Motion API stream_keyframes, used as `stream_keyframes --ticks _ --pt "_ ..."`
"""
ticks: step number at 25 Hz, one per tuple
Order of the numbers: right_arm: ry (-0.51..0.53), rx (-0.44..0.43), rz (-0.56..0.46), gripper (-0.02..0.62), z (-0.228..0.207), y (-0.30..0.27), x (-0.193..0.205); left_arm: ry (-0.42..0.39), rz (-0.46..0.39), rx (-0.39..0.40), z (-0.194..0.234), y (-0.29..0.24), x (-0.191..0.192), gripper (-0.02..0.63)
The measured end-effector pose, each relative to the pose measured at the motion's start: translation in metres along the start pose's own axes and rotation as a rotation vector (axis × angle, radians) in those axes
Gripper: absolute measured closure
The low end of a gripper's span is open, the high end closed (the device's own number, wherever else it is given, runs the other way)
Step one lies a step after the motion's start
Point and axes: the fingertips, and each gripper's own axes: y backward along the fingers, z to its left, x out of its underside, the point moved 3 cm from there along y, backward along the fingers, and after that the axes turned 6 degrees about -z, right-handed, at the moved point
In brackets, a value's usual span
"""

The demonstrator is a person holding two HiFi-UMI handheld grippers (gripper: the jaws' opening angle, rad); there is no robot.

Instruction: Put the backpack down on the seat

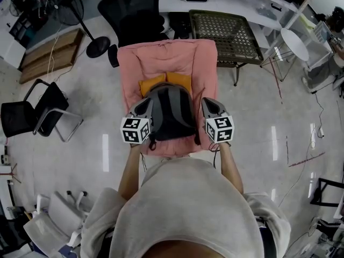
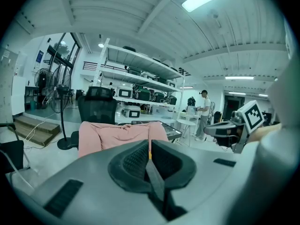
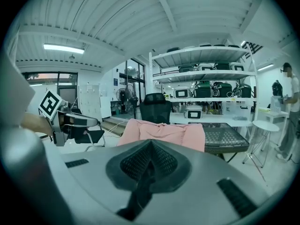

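Note:
A grey and black backpack (image 1: pixel 167 113) hangs between my two grippers, just over the front of a seat draped in pink cloth (image 1: pixel 166 58). An orange cushion (image 1: pixel 152 83) shows behind the backpack. My left gripper (image 1: pixel 144 107) is at the bag's left side, and in the left gripper view (image 2: pixel 149 148) it is shut on a grey strap (image 2: pixel 155 179). My right gripper (image 1: pixel 210 106) is at the bag's right side, shut (image 3: pixel 149 148) on a dark strap (image 3: pixel 140 192). The pink seat (image 2: pixel 122 136) (image 3: pixel 161 132) lies ahead in both gripper views.
A black office chair (image 1: pixel 134 9) stands behind the seat, with a dark mesh table (image 1: pixel 226 34) to its right. A black folding chair (image 1: pixel 32 114) and a fan stand (image 1: pixel 98 47) stand at the left, a round white table (image 1: pixel 294 43) at the right. A person (image 2: pixel 204 112) stands by the shelves.

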Motion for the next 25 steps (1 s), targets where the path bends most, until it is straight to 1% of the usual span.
stream_keyframes --ticks 25 --pt "0.007 0.004 0.029 0.598 0.0023 -0.0044 0.0045 -0.001 0.011 0.018 -0.0015 -0.0045 0.0021 0.583"
